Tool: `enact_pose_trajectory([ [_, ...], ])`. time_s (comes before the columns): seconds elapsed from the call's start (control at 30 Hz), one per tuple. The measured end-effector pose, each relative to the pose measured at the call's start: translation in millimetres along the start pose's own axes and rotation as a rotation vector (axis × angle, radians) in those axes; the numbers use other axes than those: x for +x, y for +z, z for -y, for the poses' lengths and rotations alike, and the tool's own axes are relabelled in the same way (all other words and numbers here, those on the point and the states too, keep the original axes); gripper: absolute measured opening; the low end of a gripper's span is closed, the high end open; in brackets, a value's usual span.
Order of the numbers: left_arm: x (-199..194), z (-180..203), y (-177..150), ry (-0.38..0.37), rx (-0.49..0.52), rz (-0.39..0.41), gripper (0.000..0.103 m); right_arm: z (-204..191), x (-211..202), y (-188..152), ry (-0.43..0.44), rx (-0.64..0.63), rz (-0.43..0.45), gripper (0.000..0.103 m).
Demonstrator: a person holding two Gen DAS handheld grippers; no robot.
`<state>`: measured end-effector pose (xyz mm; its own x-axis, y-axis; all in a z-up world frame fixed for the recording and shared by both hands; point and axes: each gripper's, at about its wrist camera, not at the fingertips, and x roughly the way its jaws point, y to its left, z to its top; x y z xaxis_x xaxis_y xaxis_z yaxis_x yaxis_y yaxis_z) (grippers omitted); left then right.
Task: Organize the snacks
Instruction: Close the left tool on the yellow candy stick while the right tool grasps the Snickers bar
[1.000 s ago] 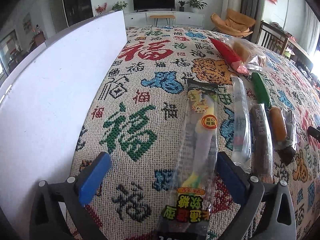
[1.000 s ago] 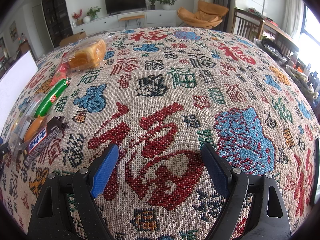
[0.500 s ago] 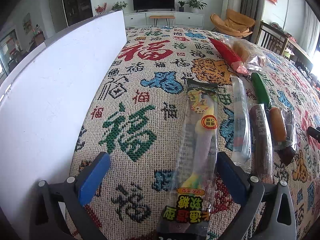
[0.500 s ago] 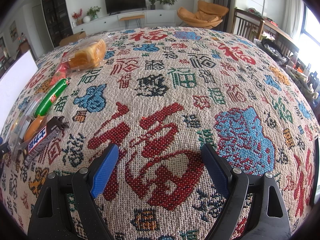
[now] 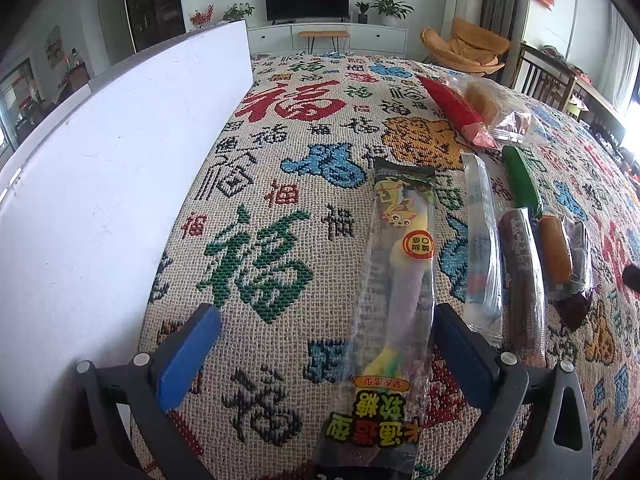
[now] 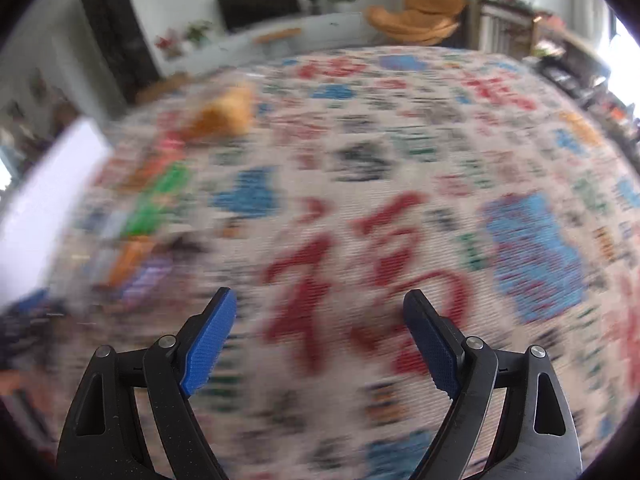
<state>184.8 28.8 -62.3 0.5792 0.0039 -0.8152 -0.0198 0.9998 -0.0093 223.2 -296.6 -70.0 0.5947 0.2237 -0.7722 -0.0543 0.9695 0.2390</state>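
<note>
A row of snacks lies on the patterned tablecloth (image 5: 280, 184). Nearest is a long clear gummy candy pack (image 5: 396, 288), its lower end between the fingers of my open left gripper (image 5: 324, 340), close to the right finger. To its right lie a clear tube pack (image 5: 482, 240), a dark brown bar (image 5: 522, 276), an orange sausage (image 5: 554, 248), a green sausage (image 5: 520, 182), a red pack (image 5: 452, 106) and bagged bread (image 5: 488, 100). My right gripper (image 6: 320, 336) is open above bare cloth, its view blurred; the bread (image 6: 226, 114) and green sausage (image 6: 160, 196) smear at its left.
A white box wall (image 5: 112, 184) stands along the left of the cloth, also seen as a white box (image 6: 44, 200) in the right wrist view. Beyond the table are a TV, a cabinet, plants, an orange chair and wooden chairs at right.
The left gripper and the snacks have stayed put. The right wrist view has turned blurry and the snacks have shifted rightward in it, so the right gripper is moving.
</note>
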Motion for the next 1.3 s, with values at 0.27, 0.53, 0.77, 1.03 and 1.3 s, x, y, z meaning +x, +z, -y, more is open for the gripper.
enact_pose_trajectory([
  [0.27,0,0,0,0.0,0.0,0.0,0.103,-115,32,-13,0.048,-0.283,-0.043,0.087],
  [0.53,0,0,0,0.0,-0.001,0.0,0.103,-45,2,-6,-0.133,-0.259,0.006,0.087],
  [0.77,0,0,0,0.0,-0.001,0.0,0.103,-10,-23,-17,-0.172,-0.276,0.017,0.087],
  [1.03,0,0,0,0.0,-0.001,-0.001,0.103,1,-21,-42,-0.103,-0.125,0.056,0.087],
  [1.3,1,-1,9,-0.059,0.06,-0.093,0.102,19,-25,-42,-0.038,-0.029,0.074,0.088],
])
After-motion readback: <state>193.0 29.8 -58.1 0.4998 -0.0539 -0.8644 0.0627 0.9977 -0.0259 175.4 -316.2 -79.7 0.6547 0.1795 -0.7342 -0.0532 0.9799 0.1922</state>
